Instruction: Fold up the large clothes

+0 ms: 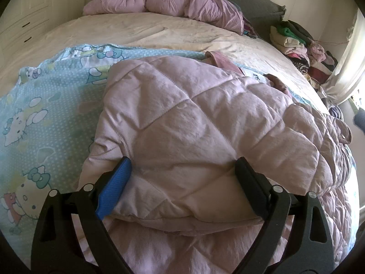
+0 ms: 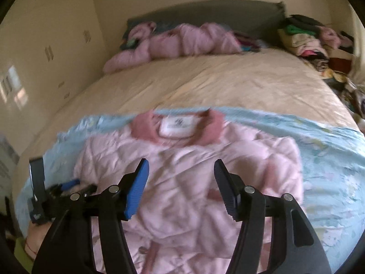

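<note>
pink quilted jacket (image 2: 182,171), white collar label (image 2: 176,126) unreadable; left gripper (image 1: 182,171) wide, straddling fold; right gripper (image 2: 181,175) open, empty.

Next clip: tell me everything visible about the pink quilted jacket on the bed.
The pink quilted jacket is puffy, diamond-stitched, soft, lightweight-looking fabric, with a darker pink collar and a white neck label. It lies flat on the blue cartoon-print sheet, one side folded over. The left tool straddles the folded part; the right tool hovers open above it.
</note>
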A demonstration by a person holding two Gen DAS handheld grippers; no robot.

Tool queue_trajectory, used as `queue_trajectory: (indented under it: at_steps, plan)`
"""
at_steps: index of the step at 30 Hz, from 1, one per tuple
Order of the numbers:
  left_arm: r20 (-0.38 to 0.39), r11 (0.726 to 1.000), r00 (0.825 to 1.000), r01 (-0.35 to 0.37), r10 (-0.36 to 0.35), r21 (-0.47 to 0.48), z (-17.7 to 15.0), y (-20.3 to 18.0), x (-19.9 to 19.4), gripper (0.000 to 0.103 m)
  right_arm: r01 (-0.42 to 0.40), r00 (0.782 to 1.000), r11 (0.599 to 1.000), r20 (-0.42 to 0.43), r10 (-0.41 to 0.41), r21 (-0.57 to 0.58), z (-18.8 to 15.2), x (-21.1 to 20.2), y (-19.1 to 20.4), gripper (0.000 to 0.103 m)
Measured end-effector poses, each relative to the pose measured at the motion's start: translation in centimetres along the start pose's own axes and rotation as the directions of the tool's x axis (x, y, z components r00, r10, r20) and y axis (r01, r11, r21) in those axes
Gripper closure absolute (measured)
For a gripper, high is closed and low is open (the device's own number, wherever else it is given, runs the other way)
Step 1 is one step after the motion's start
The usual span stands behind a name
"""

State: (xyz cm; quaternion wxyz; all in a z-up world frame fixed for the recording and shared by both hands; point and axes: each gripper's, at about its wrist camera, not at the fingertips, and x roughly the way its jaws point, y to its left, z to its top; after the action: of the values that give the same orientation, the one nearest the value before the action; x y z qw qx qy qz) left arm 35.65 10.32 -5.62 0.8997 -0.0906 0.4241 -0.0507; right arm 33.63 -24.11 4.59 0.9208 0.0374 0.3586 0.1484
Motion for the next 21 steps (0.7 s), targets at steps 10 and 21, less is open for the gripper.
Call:
queue_trajectory:
  at_steps: [10, 21]
  plan:
    - [0.001, 1.000, 1.000, 0.002, -0.002, -0.001, 0.0, 0.0, 0.0, 0.018, 0.024, 0.986, 0.999, -0.165, -0.029, -0.035, -1.9, 5.9, 3.1, 0.045]
    - [0.000, 1.000, 1.000, -0.002, 0.002, 0.005, 0.0, -0.2, 0.0, 0.018, 0.039, 0.973, 0.999, -0.225, -0.045, -0.035, -4.3, 9.3, 2.3, 0.038]
